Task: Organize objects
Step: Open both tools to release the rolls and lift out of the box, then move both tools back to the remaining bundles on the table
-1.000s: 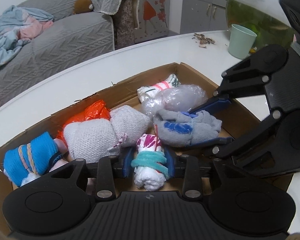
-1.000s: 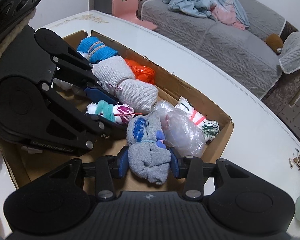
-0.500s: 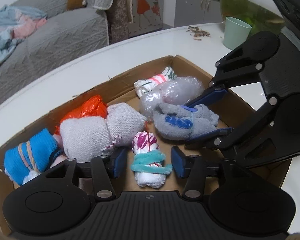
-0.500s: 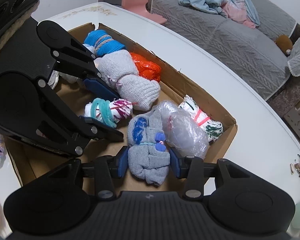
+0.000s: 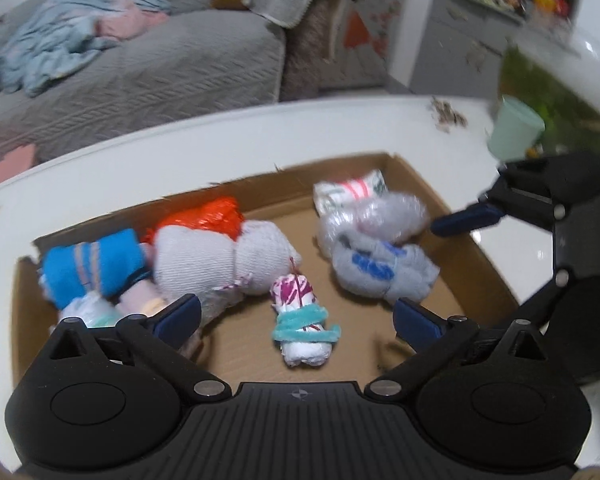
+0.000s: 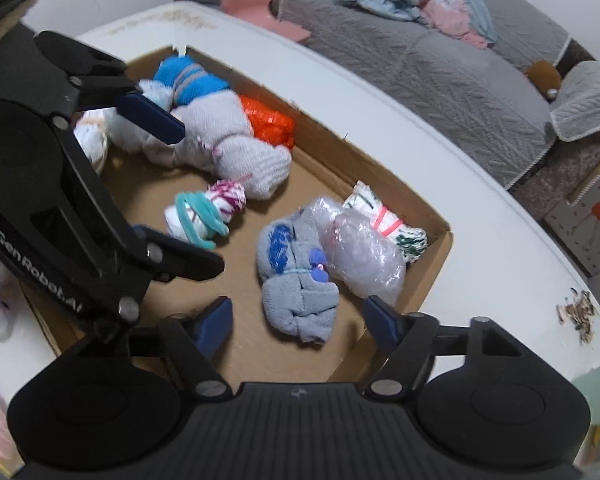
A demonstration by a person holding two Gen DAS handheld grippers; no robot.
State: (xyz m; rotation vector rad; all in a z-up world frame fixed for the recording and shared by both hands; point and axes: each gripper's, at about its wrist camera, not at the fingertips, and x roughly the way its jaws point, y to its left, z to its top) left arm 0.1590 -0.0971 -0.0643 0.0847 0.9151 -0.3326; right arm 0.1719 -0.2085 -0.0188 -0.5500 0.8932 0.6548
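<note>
Both grippers point steeply down into a shallow cardboard box (image 5: 476, 248) on a white table (image 5: 220, 140). Left gripper (image 5: 296, 320): jaws opening and spread wide, pads clear of the white roll tied with teal cord (image 5: 300, 320), which lies loose on the box floor between them. Right gripper (image 6: 296, 320): jaws opening, pads apart on either side of the grey sock bundle (image 6: 296, 280), touching neither flank. The bundle rests at the box's near right, just beside a clear plastic wrap (image 6: 364, 256); the tied roll lies left of it, near the middle.
</note>
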